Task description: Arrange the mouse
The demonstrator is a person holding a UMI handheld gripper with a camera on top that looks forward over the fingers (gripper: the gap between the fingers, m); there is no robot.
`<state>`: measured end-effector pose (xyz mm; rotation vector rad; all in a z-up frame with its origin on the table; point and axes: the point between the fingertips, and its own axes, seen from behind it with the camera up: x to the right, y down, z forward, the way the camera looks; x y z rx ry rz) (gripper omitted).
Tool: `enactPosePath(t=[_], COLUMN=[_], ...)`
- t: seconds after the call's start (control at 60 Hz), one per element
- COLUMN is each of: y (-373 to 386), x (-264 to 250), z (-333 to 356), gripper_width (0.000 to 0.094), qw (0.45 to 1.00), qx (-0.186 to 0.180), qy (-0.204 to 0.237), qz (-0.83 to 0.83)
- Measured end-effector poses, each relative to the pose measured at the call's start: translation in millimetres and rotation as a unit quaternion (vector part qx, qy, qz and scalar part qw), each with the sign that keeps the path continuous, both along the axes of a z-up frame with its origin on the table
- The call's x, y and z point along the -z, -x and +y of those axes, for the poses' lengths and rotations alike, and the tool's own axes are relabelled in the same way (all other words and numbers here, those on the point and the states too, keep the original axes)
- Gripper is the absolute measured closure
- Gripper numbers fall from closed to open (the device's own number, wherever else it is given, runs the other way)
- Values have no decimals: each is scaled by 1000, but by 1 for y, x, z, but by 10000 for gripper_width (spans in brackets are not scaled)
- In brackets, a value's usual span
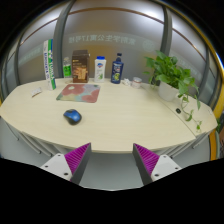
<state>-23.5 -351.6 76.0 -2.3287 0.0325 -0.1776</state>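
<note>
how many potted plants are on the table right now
2: a large leafy potted plant at the table's far right, and a small trailing plant just in front of it. Others may be hidden.

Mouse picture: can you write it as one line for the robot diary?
claw: open, empty | mouse: on table, beyond fingers, untouched | mousepad: behind mouse | step: approach
</note>
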Motion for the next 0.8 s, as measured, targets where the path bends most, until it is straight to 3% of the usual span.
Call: enactPosePath(t=[0.267,0.683,0.8], y=[105,134,133], x=[51,82,86], z=[76,191,211], gripper_width=[82,86,177], qw=[998,993,993], qx=[-55,-113,-116], qy=[-5,2,1], qz=[8,-14,4])
